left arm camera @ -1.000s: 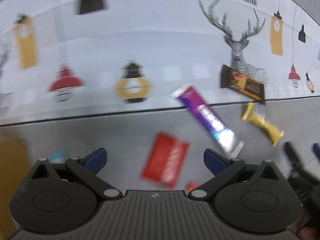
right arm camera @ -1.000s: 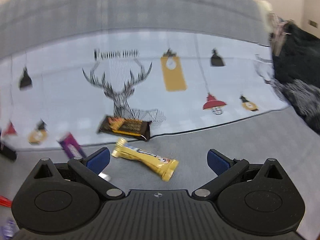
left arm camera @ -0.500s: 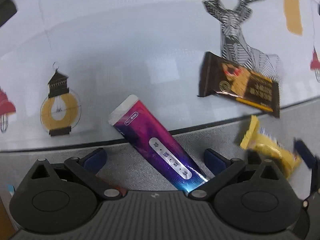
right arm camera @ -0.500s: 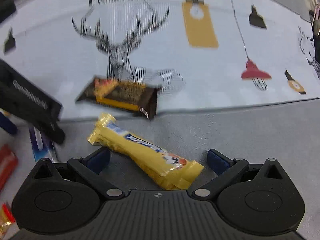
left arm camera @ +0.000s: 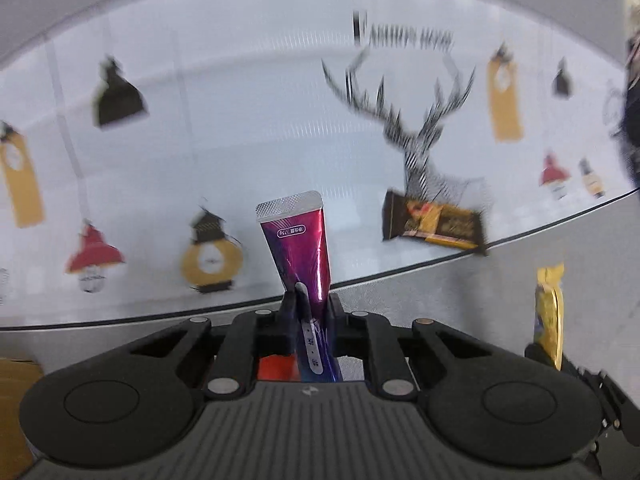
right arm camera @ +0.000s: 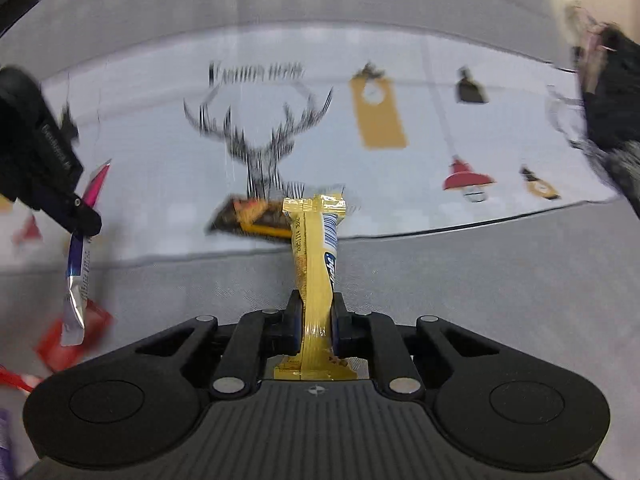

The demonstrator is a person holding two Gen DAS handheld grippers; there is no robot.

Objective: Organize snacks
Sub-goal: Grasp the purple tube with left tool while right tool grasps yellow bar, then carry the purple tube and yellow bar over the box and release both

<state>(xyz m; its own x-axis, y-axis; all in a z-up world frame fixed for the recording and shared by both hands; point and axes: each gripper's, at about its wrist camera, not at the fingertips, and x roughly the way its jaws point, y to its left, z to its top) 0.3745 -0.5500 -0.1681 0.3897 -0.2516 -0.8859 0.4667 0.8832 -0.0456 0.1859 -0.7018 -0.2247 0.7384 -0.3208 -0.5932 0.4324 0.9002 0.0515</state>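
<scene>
While both claws are closed on snacks, the moment is set out below.

Left claw: the left claw (left arm camera: 311, 304) is clamped on the purple sachet (left arm camera: 298, 240), gripped partway along, with some of the pack trailing back behind the fingers.

Right claw: the right claw (right arm camera: 316, 312) is clamped on the yellow bar (right arm camera: 316, 256), gripped toward its near end, a short tail being left behind the fingers.

Location of held snacks: both are carried clear of the worktop (right arm camera: 480, 280), which is covered by a grey cloth and a white printed cloth (left arm camera: 240, 120).

Purple sachet axis: its long axis is run forward along the fingers, the crimped silver end pointing away from the camera and slightly left; in the right wrist view it (right arm camera: 82, 248) is seen hanging steeply from the other claw.

Yellow bar axis: its long axis is likewise laid forward along the fingers, the crimped end pointing away.

Done so far: two snacks are judged to be picked up; no drop-off place can be identified.

Left to do: the brown bar (left arm camera: 434, 222) is lying on the white cloth near the deer print, and a red packet (right arm camera: 74, 336) is lying on the grey cloth; these are judged still unsorted.
</scene>
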